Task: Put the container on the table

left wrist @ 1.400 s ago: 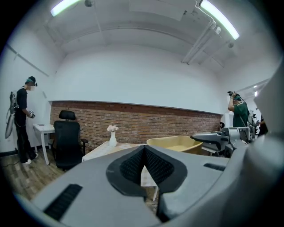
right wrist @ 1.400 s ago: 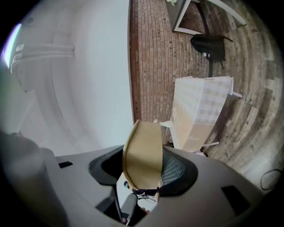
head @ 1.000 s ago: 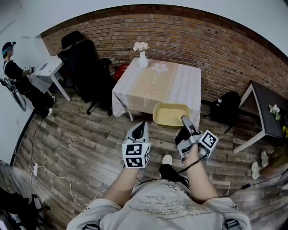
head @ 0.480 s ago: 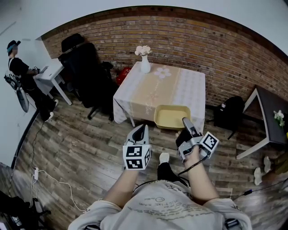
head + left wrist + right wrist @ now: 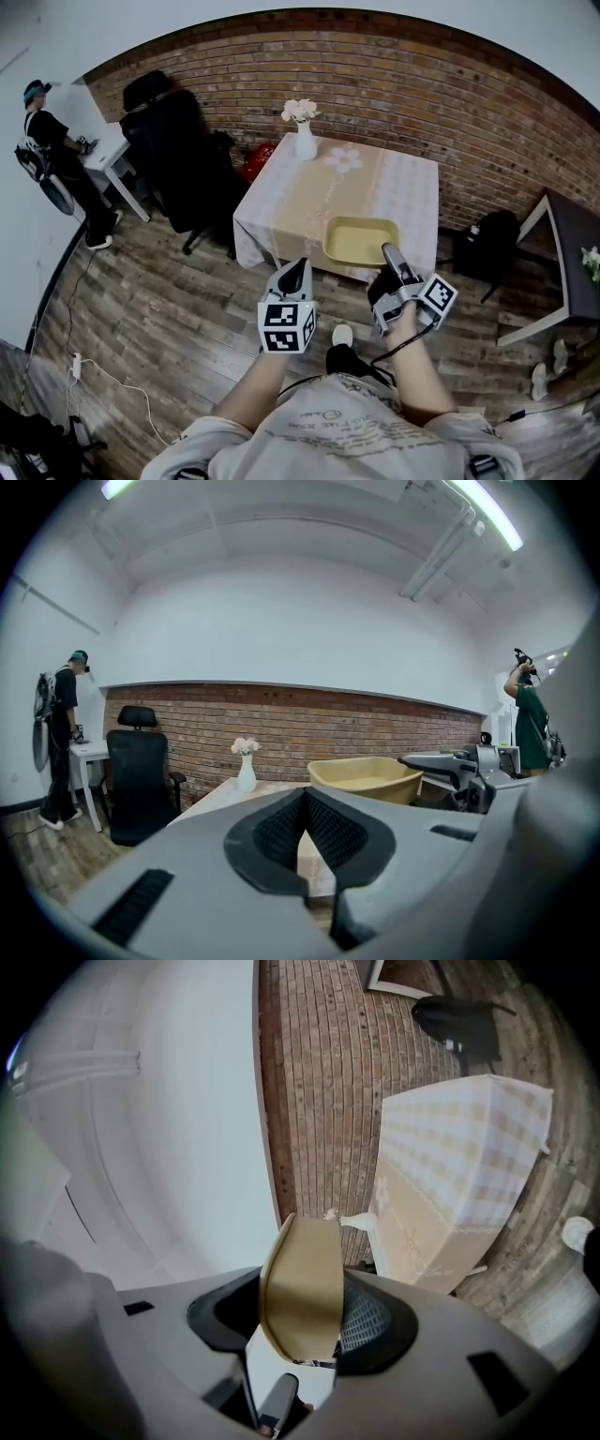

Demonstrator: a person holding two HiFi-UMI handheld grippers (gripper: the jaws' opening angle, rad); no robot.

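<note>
A shallow yellow container [image 5: 359, 239] hangs in the air over the near right edge of the cloth-covered table [image 5: 300, 192]. My right gripper [image 5: 389, 251] is shut on its near rim. The right gripper view shows that rim [image 5: 300, 1283] clamped between the pads, with the table [image 5: 450, 1185] beyond. My left gripper [image 5: 298, 264] is beside it on the left, short of the table, shut with nothing in it. In the left gripper view its pads [image 5: 305, 794] meet, and the container [image 5: 366, 778] and the right gripper [image 5: 441, 761] show to the right. A white vase with flowers [image 5: 306, 141] stands at the table's far side.
A black office chair [image 5: 178, 141] stands left of the table. Farther left, a person [image 5: 56, 155] stands at a white desk [image 5: 103, 150]. A black backpack [image 5: 492, 248] and a dark side table [image 5: 572, 253] are on the right. A brick wall lies behind.
Both grippers and the container have moved forward toward the table. The container now overlaps the table's near edge. The grip is the same.
</note>
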